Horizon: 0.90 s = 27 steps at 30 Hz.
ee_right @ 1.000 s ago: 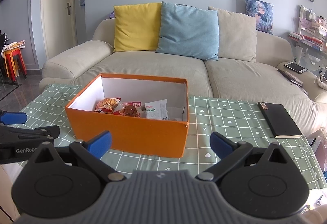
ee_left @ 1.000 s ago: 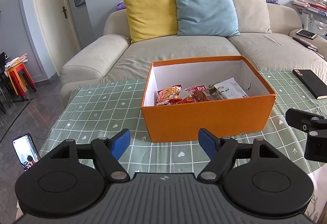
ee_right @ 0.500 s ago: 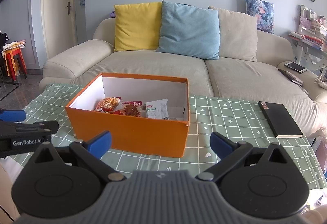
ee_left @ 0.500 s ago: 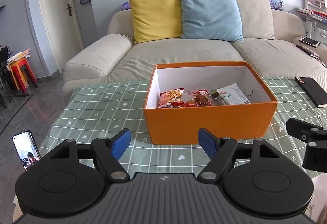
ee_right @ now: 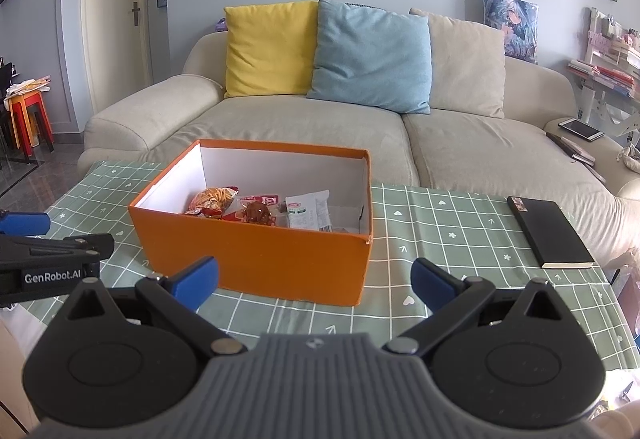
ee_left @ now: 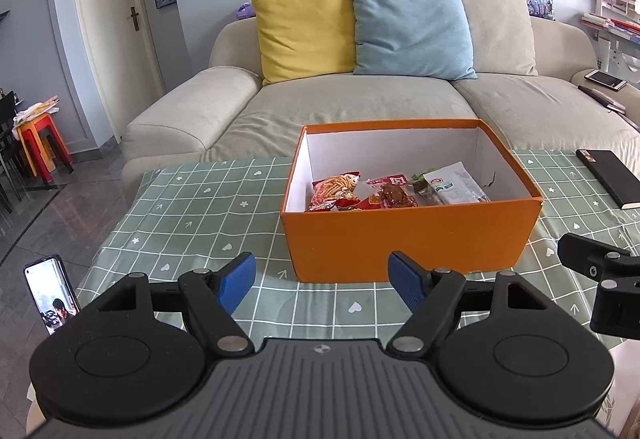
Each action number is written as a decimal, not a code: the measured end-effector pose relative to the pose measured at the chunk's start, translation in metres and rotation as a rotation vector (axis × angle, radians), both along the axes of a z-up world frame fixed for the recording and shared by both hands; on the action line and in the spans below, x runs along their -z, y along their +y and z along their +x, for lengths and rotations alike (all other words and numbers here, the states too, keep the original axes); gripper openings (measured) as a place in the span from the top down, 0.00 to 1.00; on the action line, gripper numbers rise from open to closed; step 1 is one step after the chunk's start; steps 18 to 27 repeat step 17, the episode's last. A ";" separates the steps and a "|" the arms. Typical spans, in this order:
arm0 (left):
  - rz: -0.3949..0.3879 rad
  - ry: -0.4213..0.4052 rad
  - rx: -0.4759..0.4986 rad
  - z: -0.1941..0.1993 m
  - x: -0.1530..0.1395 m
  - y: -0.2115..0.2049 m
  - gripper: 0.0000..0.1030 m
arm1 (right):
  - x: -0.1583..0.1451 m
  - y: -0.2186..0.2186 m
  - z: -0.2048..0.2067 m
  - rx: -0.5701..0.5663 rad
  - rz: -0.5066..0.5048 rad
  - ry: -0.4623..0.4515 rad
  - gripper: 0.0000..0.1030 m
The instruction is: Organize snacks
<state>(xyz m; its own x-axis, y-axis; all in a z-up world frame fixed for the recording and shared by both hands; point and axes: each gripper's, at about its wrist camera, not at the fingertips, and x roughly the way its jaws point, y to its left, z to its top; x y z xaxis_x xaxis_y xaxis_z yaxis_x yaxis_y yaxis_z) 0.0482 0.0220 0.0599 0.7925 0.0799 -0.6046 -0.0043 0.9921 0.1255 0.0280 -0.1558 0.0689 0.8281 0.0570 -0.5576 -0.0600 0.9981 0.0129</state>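
You've pulled your left gripper [ee_left: 322,281] back and leveled it, right gripper [ee_right: 314,281] steady, both with jaws spread and holding nothing, so the sorting looks finished: the snacks [ee_left: 394,189] all lie in the orange box [ee_left: 408,239] on the table [ee_left: 192,207], beyond both sets of fingertips.

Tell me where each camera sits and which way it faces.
Left wrist: on the left claw, facing the orange box and the sofa; its open blue fingers show, with the right claw at the frame's right.
Right wrist: on the right claw, facing the same box from the right; the left claw shows at left.
Both share the box, snack packets and black notebook.
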 end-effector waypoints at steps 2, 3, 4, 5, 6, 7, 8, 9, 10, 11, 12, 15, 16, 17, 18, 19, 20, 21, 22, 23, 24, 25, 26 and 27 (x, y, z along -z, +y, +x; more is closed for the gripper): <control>0.002 0.000 0.000 0.000 0.000 0.000 0.14 | 0.000 0.000 0.000 0.000 0.000 0.002 0.04; 0.004 -0.001 0.000 0.000 0.000 0.000 0.14 | 0.001 0.000 0.000 -0.001 0.000 0.003 0.04; 0.004 -0.002 0.001 0.000 0.000 0.000 0.14 | 0.001 -0.001 0.000 -0.001 0.001 0.004 0.04; 0.003 -0.001 0.001 0.000 0.000 0.000 0.14 | 0.001 -0.001 0.000 -0.001 0.000 0.005 0.04; 0.001 0.000 0.001 0.000 0.000 0.001 0.14 | 0.001 -0.001 0.001 -0.001 0.000 0.005 0.04; -0.001 0.001 0.001 0.000 0.000 0.000 0.14 | 0.001 -0.001 0.001 -0.001 0.000 0.005 0.04; -0.002 0.002 0.002 0.001 0.000 0.000 0.14 | 0.001 -0.001 0.001 -0.001 0.000 0.005 0.04; -0.003 0.002 0.002 0.001 0.000 0.000 0.14 | 0.001 0.000 0.001 -0.001 0.000 0.005 0.04; -0.003 0.002 0.003 0.001 0.000 0.000 0.14 | 0.001 0.000 0.001 -0.001 0.000 0.004 0.04; -0.003 0.002 0.003 0.001 0.000 0.000 0.14 | 0.001 0.000 0.001 -0.001 0.000 0.005 0.04; -0.005 0.003 0.003 0.001 0.000 0.000 0.14 | 0.001 0.000 0.001 -0.001 0.000 0.005 0.04; -0.022 0.009 0.001 0.001 0.001 0.002 0.14 | 0.002 -0.001 0.001 -0.001 0.000 0.008 0.04; -0.024 0.009 0.000 0.001 0.001 0.002 0.14 | 0.003 -0.001 0.002 -0.001 -0.001 0.008 0.04; -0.023 0.009 0.000 0.001 0.002 0.002 0.14 | 0.003 -0.001 0.002 -0.001 -0.001 0.008 0.04; -0.023 0.009 0.000 0.001 0.002 0.002 0.14 | 0.003 -0.001 0.002 -0.001 -0.001 0.008 0.04; -0.023 0.009 0.000 0.001 0.002 0.002 0.14 | 0.003 -0.001 0.002 -0.001 -0.001 0.008 0.04; -0.023 0.009 0.000 0.001 0.002 0.002 0.14 | 0.003 -0.001 0.002 -0.001 -0.001 0.008 0.04; -0.023 0.009 0.000 0.001 0.002 0.002 0.14 | 0.003 -0.001 0.002 -0.001 -0.001 0.008 0.04; -0.023 0.009 0.000 0.001 0.002 0.002 0.14 | 0.003 -0.001 0.002 -0.001 -0.001 0.008 0.04; -0.023 0.009 0.000 0.001 0.002 0.002 0.14 | 0.003 -0.001 0.002 -0.001 -0.001 0.008 0.04; -0.023 0.009 0.000 0.001 0.002 0.002 0.14 | 0.003 -0.001 0.002 -0.001 -0.001 0.008 0.04; -0.023 0.009 0.000 0.001 0.002 0.002 0.14 | 0.003 -0.001 0.002 -0.001 -0.001 0.008 0.04; -0.023 0.009 0.000 0.001 0.002 0.002 0.14 | 0.003 -0.001 0.002 -0.001 -0.001 0.008 0.04; -0.023 0.009 0.000 0.001 0.002 0.002 0.14 | 0.003 -0.001 0.002 -0.001 -0.001 0.008 0.04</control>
